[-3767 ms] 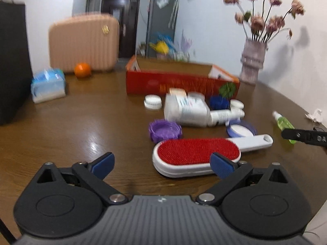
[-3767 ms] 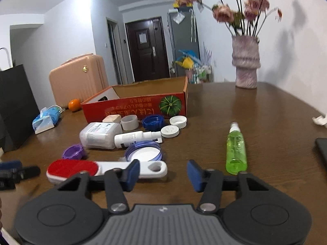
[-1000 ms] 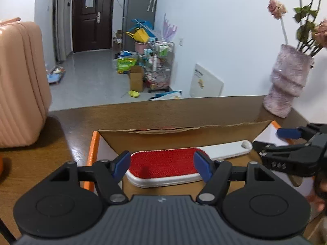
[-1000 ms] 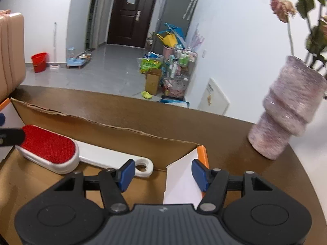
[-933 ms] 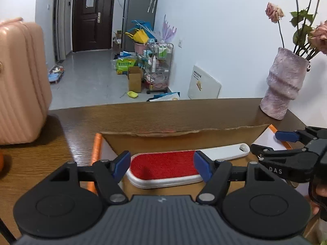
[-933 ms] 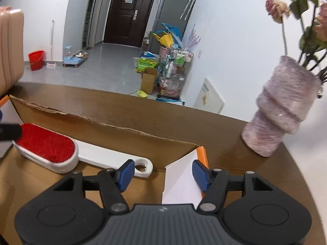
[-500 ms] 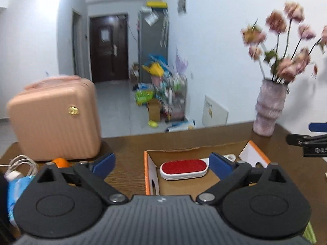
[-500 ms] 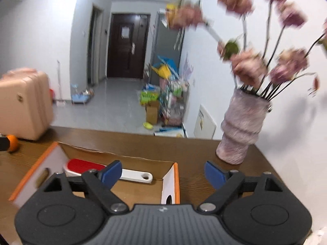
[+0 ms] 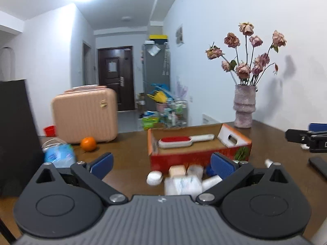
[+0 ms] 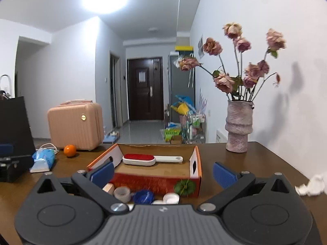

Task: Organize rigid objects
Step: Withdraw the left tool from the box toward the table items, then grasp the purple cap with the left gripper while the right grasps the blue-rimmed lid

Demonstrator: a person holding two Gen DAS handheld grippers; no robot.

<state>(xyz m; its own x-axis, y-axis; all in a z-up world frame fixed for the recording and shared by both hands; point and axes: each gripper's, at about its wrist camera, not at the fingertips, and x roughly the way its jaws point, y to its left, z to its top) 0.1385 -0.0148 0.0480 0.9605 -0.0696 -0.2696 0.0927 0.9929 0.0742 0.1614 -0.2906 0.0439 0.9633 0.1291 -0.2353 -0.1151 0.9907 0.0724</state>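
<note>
A red-and-white lint brush (image 9: 175, 140) (image 10: 139, 159) lies inside the open red cardboard box (image 9: 194, 159) (image 10: 155, 180) on the brown table. My left gripper (image 9: 161, 163) hangs back from the box's front, its jaws opening with nothing between them. My right gripper (image 10: 162, 173) is also short of the box, jaws opening and empty; it shows at the right edge of the left wrist view (image 9: 306, 138). In front of the box lie a white bottle (image 9: 183, 183), a white cap (image 9: 154, 178), a blue cap (image 10: 143, 196) and a grey cup (image 10: 122, 194).
A pink vase of dried roses (image 9: 244, 110) stands at the back right. A peach suitcase (image 9: 84, 115), an orange (image 9: 87, 144) and a blue tissue pack (image 9: 58, 155) sit at the back left, beside a black bag (image 9: 14, 134). Crumpled paper (image 10: 310, 185) lies at the right.
Both grippers have let go of the lint brush, which stays in the box. They have drawn well back from the box, and their jaws have spread wide.
</note>
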